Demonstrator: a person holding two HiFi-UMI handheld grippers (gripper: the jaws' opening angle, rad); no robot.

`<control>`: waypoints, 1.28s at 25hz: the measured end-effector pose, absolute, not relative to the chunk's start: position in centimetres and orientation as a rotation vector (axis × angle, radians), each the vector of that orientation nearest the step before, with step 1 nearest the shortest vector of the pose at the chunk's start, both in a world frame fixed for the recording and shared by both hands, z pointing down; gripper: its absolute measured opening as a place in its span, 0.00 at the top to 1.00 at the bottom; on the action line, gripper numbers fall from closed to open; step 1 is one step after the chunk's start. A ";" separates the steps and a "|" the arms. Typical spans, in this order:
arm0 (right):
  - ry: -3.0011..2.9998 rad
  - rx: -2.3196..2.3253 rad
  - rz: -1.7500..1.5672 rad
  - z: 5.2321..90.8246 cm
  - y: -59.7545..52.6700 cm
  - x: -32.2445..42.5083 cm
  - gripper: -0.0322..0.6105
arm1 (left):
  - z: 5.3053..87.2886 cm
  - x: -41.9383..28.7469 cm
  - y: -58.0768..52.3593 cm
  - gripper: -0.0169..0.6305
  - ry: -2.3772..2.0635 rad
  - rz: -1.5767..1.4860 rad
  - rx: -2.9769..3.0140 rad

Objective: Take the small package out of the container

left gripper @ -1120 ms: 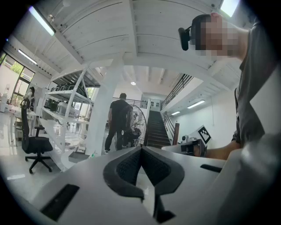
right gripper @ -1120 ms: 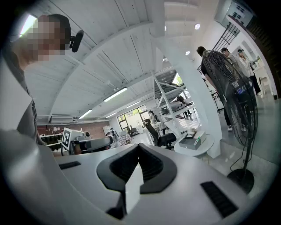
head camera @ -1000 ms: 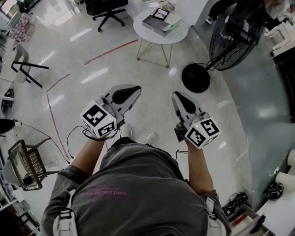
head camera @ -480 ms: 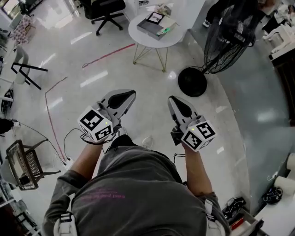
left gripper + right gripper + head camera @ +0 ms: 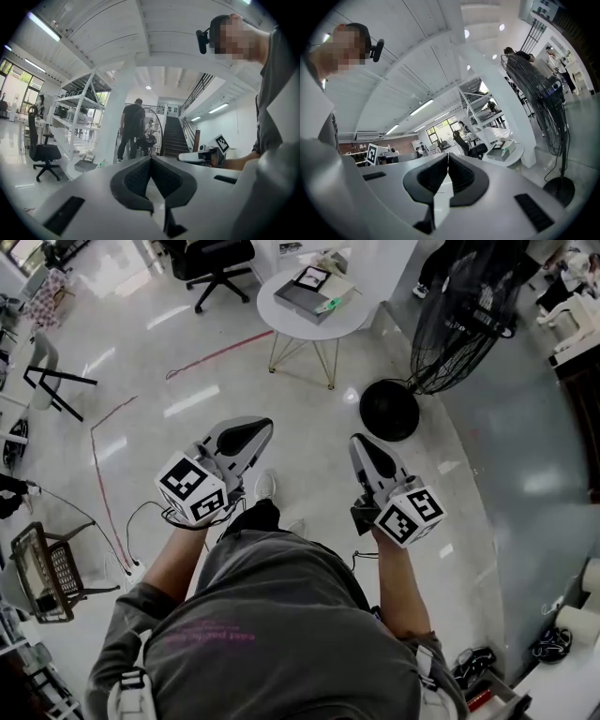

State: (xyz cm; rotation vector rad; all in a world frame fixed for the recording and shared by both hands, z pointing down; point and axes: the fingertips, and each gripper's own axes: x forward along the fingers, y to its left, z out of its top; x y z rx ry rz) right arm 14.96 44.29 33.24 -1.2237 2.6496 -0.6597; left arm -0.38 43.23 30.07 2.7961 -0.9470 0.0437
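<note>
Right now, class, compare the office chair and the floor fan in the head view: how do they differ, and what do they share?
The office chair stands on a star base; the floor fan on a round disc. The chair is left of the round table, the fan right. Both are black.

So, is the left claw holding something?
No, the left claw is shut, with its jaws pressed together and nothing between them.

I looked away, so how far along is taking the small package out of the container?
Nothing looks done. In hand: nothing; the left gripper and right gripper are shut, empty. Left: everything, starting with reaching the grey box on the round table.
</note>
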 end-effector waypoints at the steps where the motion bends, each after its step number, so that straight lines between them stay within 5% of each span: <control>1: 2.647 -1.228 -0.662 33.4 44.0 15.3 0.92 | 30.3 -0.3 42.9 0.96 -0.947 0.046 2.794; 32: 2.628 -1.323 -0.796 36.3 14.9 7.1 0.92 | 32.3 -7.0 12.9 0.96 -0.835 0.039 2.761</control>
